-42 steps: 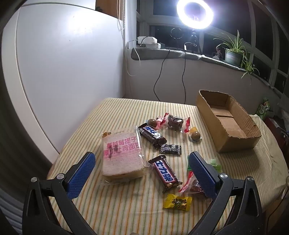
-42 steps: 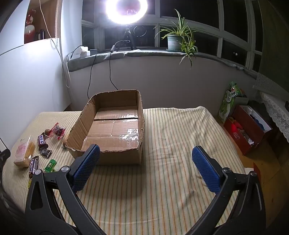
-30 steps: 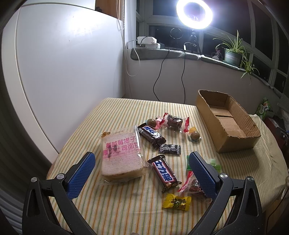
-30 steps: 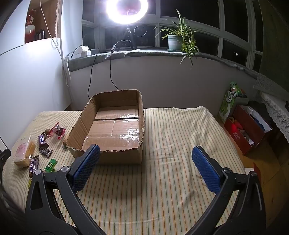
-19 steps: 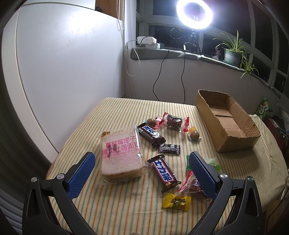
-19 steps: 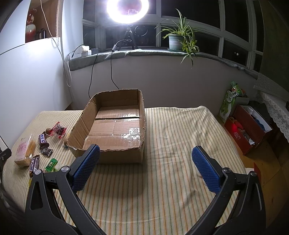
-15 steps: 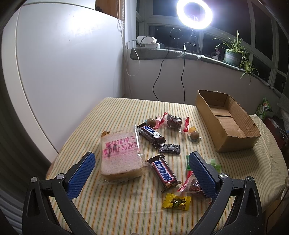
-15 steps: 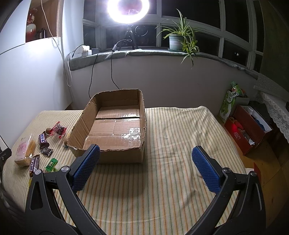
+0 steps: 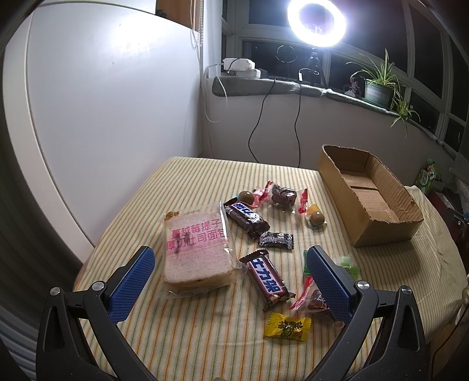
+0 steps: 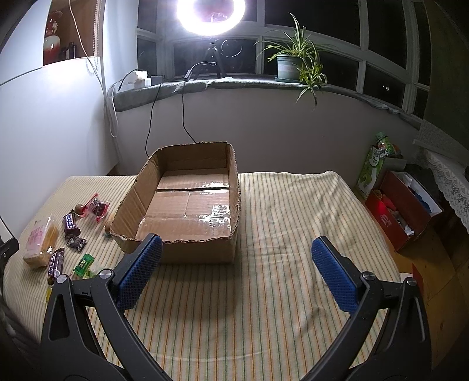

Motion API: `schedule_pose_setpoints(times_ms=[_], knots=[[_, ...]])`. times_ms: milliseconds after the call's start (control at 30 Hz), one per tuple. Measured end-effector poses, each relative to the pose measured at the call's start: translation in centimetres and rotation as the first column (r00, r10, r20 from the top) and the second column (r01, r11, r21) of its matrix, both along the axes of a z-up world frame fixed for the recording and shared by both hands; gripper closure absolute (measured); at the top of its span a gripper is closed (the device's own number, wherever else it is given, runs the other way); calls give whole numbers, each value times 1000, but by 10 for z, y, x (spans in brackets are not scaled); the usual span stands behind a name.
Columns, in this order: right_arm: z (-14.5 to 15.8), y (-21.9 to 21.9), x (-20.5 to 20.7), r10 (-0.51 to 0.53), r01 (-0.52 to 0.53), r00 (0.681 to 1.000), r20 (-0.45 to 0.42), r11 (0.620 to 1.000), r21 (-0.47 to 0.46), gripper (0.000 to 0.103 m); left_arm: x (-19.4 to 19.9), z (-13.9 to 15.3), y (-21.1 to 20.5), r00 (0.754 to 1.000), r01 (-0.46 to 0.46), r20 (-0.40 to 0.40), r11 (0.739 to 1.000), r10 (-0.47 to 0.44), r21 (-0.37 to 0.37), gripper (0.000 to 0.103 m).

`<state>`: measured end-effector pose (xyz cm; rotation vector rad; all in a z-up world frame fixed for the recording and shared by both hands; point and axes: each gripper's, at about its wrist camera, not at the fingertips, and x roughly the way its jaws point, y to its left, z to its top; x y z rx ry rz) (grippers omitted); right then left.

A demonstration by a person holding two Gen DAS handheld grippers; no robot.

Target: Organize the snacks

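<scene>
The left tool (image 9: pixel 230 280) hangs wide open over the striped cloth of the bench (image 9: pixel 187 331), holding nothing; its right blue pad hides part of a red-wrapped snack (image 9: pixel 310 299) and of a green packet (image 9: pixel 347 263). The right tool (image 10: pixel 236 271) is likewise spread wide and empty, low over bare cloth just in front of the cardboard box (image 10: pixel 202 250), whose near wall stands between it and the box floor.

The snacks lie in a loose cluster on the left part of the bench, apart from the box. There is one bagged sandwich bread (image 9: pixel 196 252) printed in pink Chinese characters, and two dark chocolate bars: one (image 9: pixel 246 218) just beside the bread's far corner, the other (image 9: pixel 268 278) by its near corner, lettered in white Chinese characters. Also one small black candy (image 9: pixel 275 239), one yellow candy (image 9: pixel 287 326), two brown round sweets (image 9: pixel 245 197) (image 9: pixel 316 218), and one red-ended dark cake packet (image 9: pixel 283 195).

A ring light (image 10: pixel 211 13) and a potted spider plant (image 10: pixel 293 63) stand on the windowsill.
</scene>
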<state>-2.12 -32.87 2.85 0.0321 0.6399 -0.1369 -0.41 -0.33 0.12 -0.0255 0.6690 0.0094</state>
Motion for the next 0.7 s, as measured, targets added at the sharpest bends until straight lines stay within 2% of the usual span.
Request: schedule_pose_setpoints(times_ms=[400, 567, 700], knots=[[-1, 3, 2, 29, -29, 1000, -6, 1000, 5, 0, 0, -5, 6, 1000, -2, 0, 1000, 2, -2, 1], [-4, 9, 3, 124, -123, 992, -2, 992, 29, 0, -3, -11, 14, 1000, -13, -13, 1000, 13, -12, 1], [-11, 24, 5, 239, -238, 971, -20, 970, 56, 0, -8, -19, 23, 999, -29, -36, 999, 29, -18, 6]])
